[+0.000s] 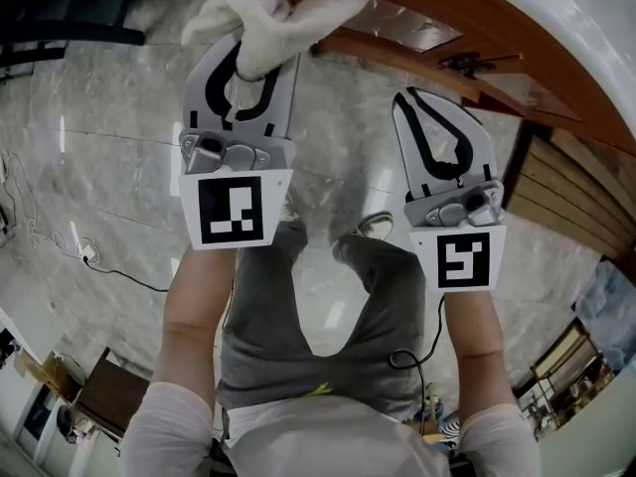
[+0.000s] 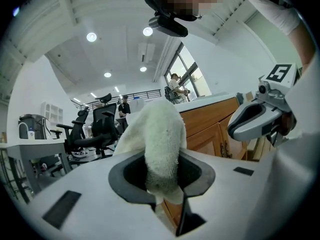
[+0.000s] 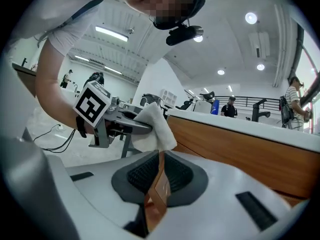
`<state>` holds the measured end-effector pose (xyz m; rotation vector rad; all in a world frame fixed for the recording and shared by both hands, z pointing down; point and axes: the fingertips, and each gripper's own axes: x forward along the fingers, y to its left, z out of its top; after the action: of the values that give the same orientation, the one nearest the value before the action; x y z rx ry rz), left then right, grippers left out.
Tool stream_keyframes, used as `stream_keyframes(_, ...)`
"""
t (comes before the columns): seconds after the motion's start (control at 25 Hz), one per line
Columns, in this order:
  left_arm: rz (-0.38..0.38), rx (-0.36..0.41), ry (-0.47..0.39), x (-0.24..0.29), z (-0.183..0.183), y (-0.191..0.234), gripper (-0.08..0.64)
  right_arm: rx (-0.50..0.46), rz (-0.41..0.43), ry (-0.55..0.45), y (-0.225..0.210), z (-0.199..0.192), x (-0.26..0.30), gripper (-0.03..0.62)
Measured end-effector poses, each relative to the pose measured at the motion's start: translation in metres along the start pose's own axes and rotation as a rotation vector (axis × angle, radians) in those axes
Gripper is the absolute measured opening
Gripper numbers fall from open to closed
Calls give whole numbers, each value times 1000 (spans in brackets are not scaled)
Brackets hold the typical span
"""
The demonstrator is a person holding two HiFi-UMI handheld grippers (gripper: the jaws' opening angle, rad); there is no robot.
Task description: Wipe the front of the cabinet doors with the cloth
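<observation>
The likeliest trouble, as a judgement from how things lie, is the white terry cloth working loose. It is caught as a thick bunch and not as a flat pad, so a firm drag along the brown wooden cabinet doors could pull it out of the grip or roll it aside. The hard tips would then rub on the wood. A loose fold could also snag on the dark metal handle to the right of the cloth in the head view. The left gripper, at the upper left of that view, is clenched on the cloth, which fills the hollow between its fingers. The bulk of the cloth billows out past the tips toward the cabinet at the top of the frame. In the left gripper view the cloth rises out of the grip at centre, with the wooden door just behind it at the right. Whether the cloth already touches the wood cannot be told. The right gripper, right of centre, is empty and closed to a thin slit. Only a strip of wood shows through it in the right gripper view, and it hangs near the door below the white counter. It could knock the door if it drifts.
</observation>
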<state>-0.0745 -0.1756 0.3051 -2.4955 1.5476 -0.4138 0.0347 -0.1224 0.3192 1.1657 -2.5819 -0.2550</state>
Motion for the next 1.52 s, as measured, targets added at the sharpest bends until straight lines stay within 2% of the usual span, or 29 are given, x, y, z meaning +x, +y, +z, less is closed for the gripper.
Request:
stream_keyframes(0.2,53,5,-40,12,-10,9,115,-21,-2,-27,-1,-24,13,57)
stream_keyframes(0.48,46,82,-90,34,-22,0,115,-69,23,-33,11,-68,22,57)
stream_keyframes(0.64,71,99,-129,45,-34,-2,115,-87,23,-54,15,-99,31,57)
stream_keyframes(0.8,72,138,-151,54,-47,-9,115,-67,15,-86,23,-125,39,57)
stream_keyframes(0.96,103,179,-208,60,-51,-16,115,-73,22,-120,31,-149,42,57)
stream_keyframes(1.08,105,210,-227,64,-52,-25,115,-113,14,-150,33,-158,39,57)
stream_keyframes(1.2,118,207,-266,63,-52,-28,115,-139,-31,-190,20,-163,34,57)
stream_keyframes(1.36,134,270,-298,63,-51,-35,115,-159,-83,-233,8,-167,31,57)
stream_keyframes(1.52,143,268,-321,65,-51,-39,115,-177,-85,-244,13,-171,30,57)
